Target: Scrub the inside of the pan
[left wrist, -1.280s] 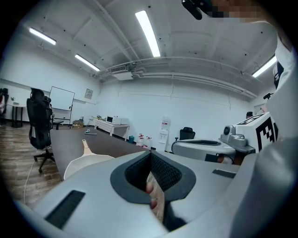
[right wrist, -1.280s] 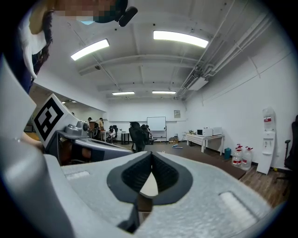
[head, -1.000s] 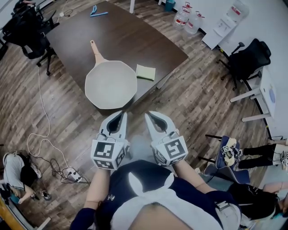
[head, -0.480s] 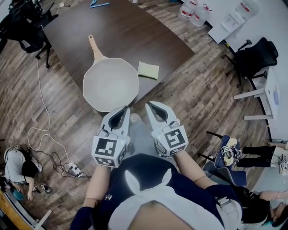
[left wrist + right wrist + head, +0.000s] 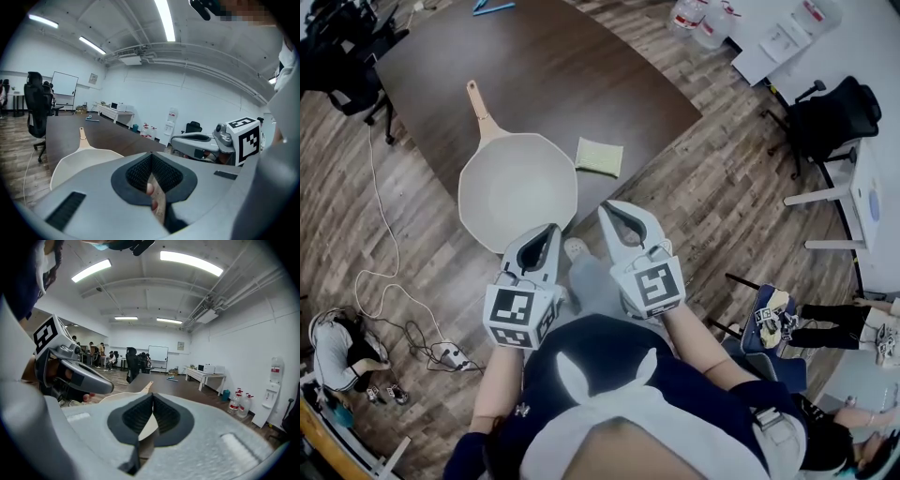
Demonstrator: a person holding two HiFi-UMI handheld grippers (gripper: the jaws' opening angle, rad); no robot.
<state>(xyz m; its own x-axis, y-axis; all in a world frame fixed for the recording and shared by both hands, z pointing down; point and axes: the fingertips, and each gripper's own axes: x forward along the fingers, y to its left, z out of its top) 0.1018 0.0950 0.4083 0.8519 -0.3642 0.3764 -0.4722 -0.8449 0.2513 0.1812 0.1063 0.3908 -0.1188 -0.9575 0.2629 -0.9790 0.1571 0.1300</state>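
Note:
A cream pan (image 5: 517, 192) with a wooden handle (image 5: 478, 103) lies on the dark brown table (image 5: 562, 66), near its front corner. A yellow-green sponge (image 5: 600, 157) sits to the right of the pan. My left gripper (image 5: 551, 229) is shut and empty, its tip just short of the pan's near rim. My right gripper (image 5: 606, 207) is also shut and empty, near the table's corner, below the sponge. The left gripper view shows the shut left gripper (image 5: 151, 155) with the pan (image 5: 77, 161) to its left. The right gripper view shows the shut right gripper (image 5: 153, 397) pointing along the table.
Black office chairs (image 5: 830, 117) stand right and far left (image 5: 337, 56). Water bottles (image 5: 698, 19) sit at the back wall. A white cable (image 5: 380, 244) and a bag (image 5: 333, 347) lie on the wood floor left. A blue tool (image 5: 492, 7) rests at the table's far end.
Both grippers have come forward side by side toward the table; their tips now lie close to the pan's near rim and the table corner. Both stay shut.

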